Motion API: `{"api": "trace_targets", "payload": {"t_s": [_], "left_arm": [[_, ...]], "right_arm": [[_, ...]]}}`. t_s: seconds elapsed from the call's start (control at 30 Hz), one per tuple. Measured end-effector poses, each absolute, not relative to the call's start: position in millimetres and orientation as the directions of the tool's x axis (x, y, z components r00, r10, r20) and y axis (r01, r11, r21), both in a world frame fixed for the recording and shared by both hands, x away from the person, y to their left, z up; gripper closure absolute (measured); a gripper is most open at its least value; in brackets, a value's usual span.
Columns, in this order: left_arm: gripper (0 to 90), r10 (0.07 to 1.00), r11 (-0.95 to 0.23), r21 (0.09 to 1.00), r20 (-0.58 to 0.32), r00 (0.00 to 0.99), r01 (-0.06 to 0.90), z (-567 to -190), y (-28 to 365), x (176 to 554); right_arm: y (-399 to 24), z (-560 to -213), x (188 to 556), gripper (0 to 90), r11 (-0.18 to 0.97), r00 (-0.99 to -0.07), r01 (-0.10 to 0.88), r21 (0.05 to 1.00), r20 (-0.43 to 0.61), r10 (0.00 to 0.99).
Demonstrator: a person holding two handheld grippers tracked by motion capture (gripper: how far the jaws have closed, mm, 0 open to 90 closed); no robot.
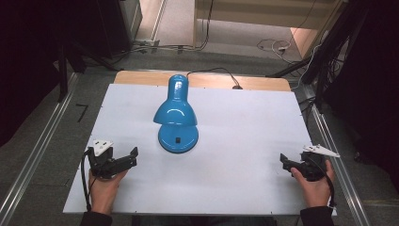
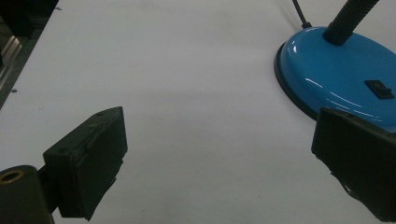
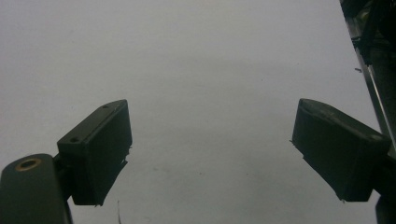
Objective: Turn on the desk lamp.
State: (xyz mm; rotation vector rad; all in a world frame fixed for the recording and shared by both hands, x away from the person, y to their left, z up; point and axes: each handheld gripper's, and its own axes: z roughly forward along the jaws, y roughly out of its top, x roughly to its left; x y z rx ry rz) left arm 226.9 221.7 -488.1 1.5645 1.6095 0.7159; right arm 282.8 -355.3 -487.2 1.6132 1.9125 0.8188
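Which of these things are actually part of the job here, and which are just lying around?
Part of the job:
- blue desk lamp
- left gripper, open, nearest the lamp's base
- right gripper, open

Just lying about:
- white cable on the floor beyond the table

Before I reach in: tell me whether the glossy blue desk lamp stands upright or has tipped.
Upright. The glossy blue desk lamp sits flat on its round base on the white table, its shade bent over it.
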Motion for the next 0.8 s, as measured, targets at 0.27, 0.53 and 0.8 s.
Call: {"api": "trace_targets", "payload": {"t_s": [0.27,0.53,0.8], "left_arm": [[4.8,0.987,0.099,0.821,-0.154,0.050,0.562,-488.3,218.4,230.1],[4.8,0.986,0.110,0.835,-0.161,0.050,0.539,-483.1,214.1,232.2],[4.9,0.984,0.101,0.834,-0.164,0.069,0.543,-482.2,208.4,235.8]], "right_arm": [[-356.1,-487.0,282.5,10.9,0.112,-0.168,0.682,0.723,0.006,0.986],[-356.1,-488.9,283.3,11.0,0.110,-0.166,0.695,0.711,0.010,0.986],[-356.5,-489.8,284.0,11.0,0.105,-0.165,0.699,0.707,0.018,0.986]]}}
